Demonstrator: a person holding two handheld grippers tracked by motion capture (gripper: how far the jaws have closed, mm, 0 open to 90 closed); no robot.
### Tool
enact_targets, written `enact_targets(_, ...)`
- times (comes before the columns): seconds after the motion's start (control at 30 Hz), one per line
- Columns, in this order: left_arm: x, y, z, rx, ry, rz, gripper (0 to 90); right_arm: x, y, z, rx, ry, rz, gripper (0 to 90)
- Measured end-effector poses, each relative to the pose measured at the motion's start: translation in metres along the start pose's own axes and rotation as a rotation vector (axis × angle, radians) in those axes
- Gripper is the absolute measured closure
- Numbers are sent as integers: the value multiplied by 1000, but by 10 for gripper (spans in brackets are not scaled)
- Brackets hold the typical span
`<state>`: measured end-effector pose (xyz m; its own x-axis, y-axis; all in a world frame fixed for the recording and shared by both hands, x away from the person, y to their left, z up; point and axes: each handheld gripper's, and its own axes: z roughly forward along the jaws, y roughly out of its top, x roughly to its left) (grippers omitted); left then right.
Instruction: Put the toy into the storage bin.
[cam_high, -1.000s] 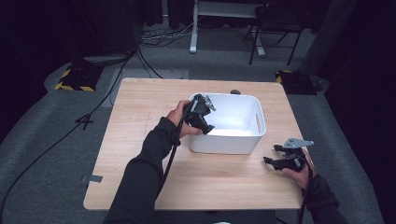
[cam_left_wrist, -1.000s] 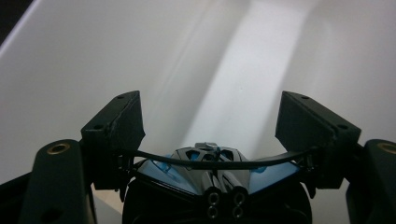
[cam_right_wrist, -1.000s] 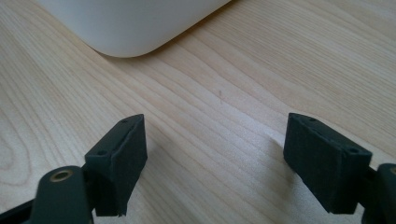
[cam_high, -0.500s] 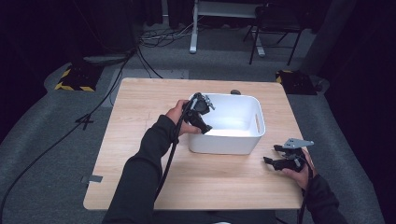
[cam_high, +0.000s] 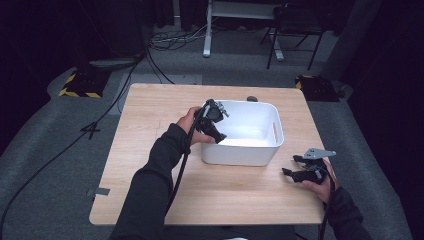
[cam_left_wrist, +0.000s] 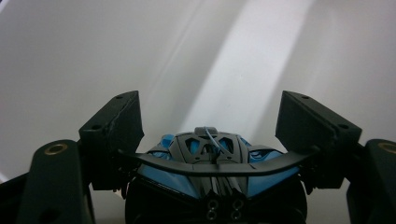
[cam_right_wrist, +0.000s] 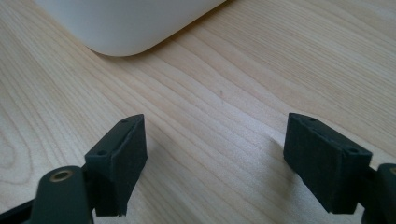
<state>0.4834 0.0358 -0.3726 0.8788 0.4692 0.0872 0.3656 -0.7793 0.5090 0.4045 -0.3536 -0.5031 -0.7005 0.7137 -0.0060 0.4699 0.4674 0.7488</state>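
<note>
From above, my left claw (cam_high: 216, 131) sits at about nine o'clock of the white tub (cam_high: 272, 150), dipped over its left rim into the inside. In the left gripper view its jaws are spread, and a blue and black toy car (cam_left_wrist: 215, 172) sits between them against the tub's white wall; I cannot tell whether the jaws touch it. The tub stands on the wooden worktop (cam_high: 150, 125), a little right of centre. At about four o'clock of the tub my right claw (cam_high: 294, 166) rests low over the worktop, jaws spread wide with only bare wood between them, pointing toward the tub's rounded corner (cam_right_wrist: 121, 32).
</note>
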Motion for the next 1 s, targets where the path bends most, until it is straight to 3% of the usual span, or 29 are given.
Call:
enact_targets(0.17,-1,1,-1,15,21,10,231,0,0,0,0,0,1,216)
enact_targets(0.27,0,2,-2,18,56,24,172,0,0,0,0,1,1,216)
enact_targets(0.5,-1,1,-5,3,48,19,201,0,0,0,1,1,1,216)
enact_targets(0.6,-1,0,-6,-29,41,25,190,0,0,0,0,1,2,216)
enact_targets(0.73,-2,-2,-6,-47,25,-18,191,0,0,0,0,0,1,216)
enact_targets(0.8,-1,-2,-5,-65,23,5,191,0,0,0,1,1,1,216)
enact_targets(0.93,-3,-3,-5,-77,22,-2,188,0,0,0,1,1,-2,216)
enact_targets(1.0,-1,-4,-5,-77,18,17,191,0,0,0,0,1,1,216)
